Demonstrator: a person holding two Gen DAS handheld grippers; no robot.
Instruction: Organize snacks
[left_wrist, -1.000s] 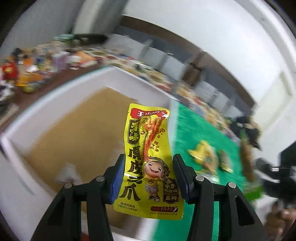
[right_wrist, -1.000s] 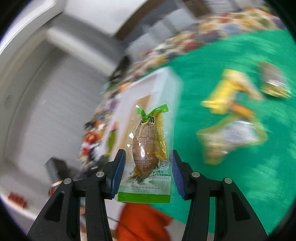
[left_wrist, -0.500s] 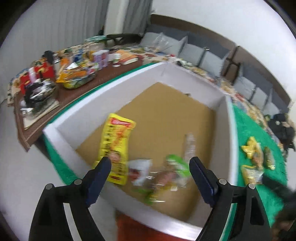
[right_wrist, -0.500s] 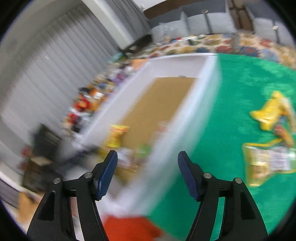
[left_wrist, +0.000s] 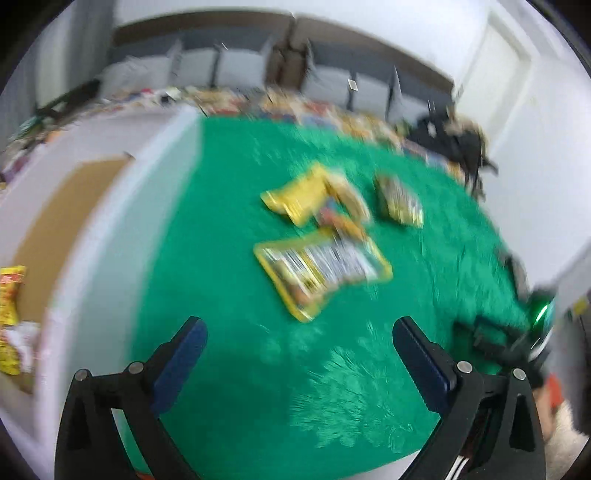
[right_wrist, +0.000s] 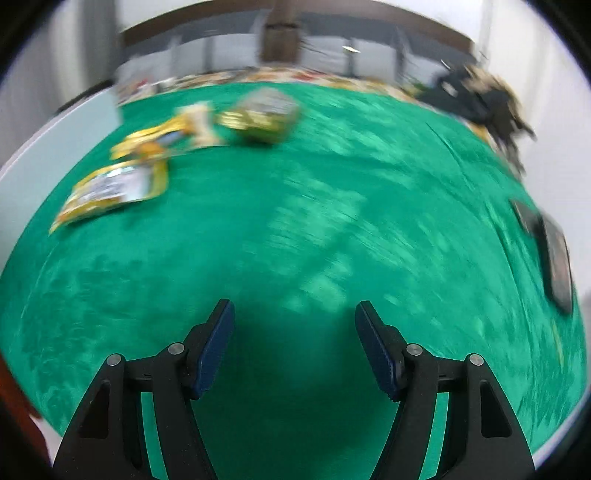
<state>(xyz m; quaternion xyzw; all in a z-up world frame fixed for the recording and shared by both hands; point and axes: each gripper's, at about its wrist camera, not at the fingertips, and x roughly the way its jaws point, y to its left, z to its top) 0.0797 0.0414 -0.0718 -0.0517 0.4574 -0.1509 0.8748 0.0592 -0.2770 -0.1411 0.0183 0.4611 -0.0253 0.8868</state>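
Both views are blurred by motion. Three snack packets lie on the green cloth (left_wrist: 229, 229): a yellow-rimmed flat pack (left_wrist: 321, 269) (right_wrist: 110, 192), a yellow pouch (left_wrist: 310, 195) (right_wrist: 166, 136) behind it, and a dark gold pack (left_wrist: 399, 199) (right_wrist: 266, 114) to its right. My left gripper (left_wrist: 299, 326) hovers over the cloth just short of the flat pack, its jaws still opening, nothing between them. My right gripper (right_wrist: 293, 310) is open over bare cloth, far right of the packets. The white box (left_wrist: 92, 221) at left holds the yellow chicken-feet packet (left_wrist: 9, 302).
A dark flat object (right_wrist: 554, 258) lies on the cloth at the right edge. A black bag (right_wrist: 484, 99) sits at the far right corner. Sofas and a patterned rug (left_wrist: 314, 110) lie beyond the cloth. The right gripper's black body (left_wrist: 517, 339) shows at lower right in the left wrist view.
Both grippers let their packets go into the white box, opened, and swung right and down over the green cloth. The left gripper now faces the loose packets.
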